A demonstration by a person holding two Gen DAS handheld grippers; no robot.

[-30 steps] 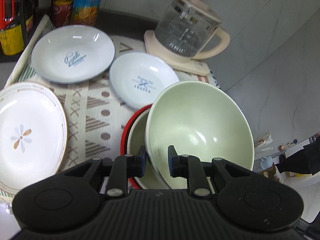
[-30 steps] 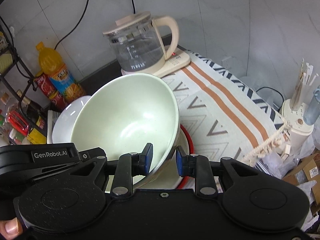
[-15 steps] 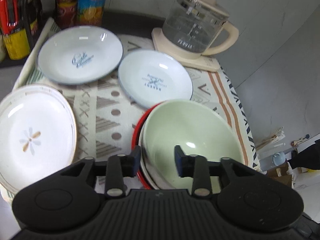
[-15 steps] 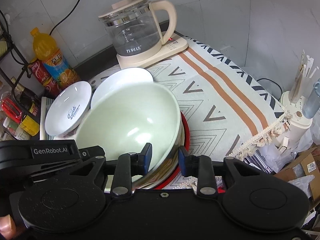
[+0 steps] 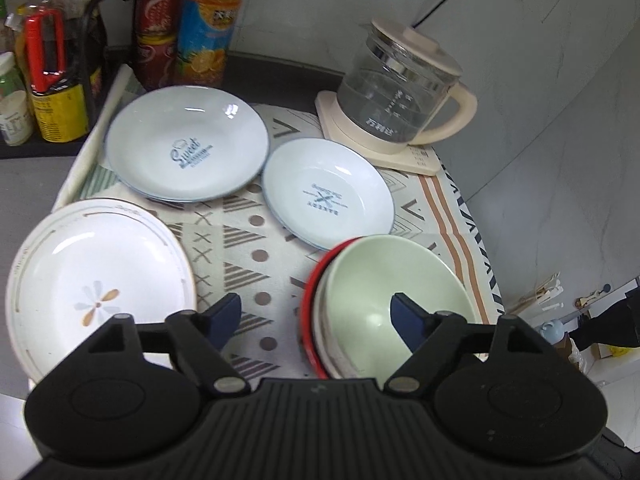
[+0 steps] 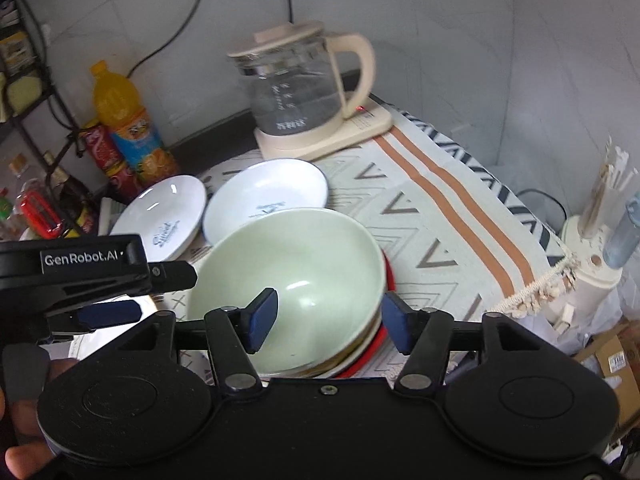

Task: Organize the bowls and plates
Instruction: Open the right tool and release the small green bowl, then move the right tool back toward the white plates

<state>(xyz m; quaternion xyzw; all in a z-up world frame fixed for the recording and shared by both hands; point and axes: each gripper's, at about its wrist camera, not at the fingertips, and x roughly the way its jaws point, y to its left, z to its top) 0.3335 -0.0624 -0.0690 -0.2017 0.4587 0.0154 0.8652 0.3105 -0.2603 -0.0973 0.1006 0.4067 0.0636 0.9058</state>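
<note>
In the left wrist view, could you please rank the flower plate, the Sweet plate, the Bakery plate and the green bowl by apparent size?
1. Flower plate, though it lies nearest the camera.
2. Sweet plate.
3. Green bowl and Bakery plate look alike, so I won't separate them.

1. Bowl stack (image 5: 384, 300) near right on tabletop cloth (image 5: 256, 240).
2. Flower plate (image 5: 96, 280) near left.
3. Two lettered dishes (image 5: 186, 148) (image 5: 328, 192) behind.
4. Kettle (image 5: 400, 88) far right; bottles (image 5: 204, 32) far left.
</note>
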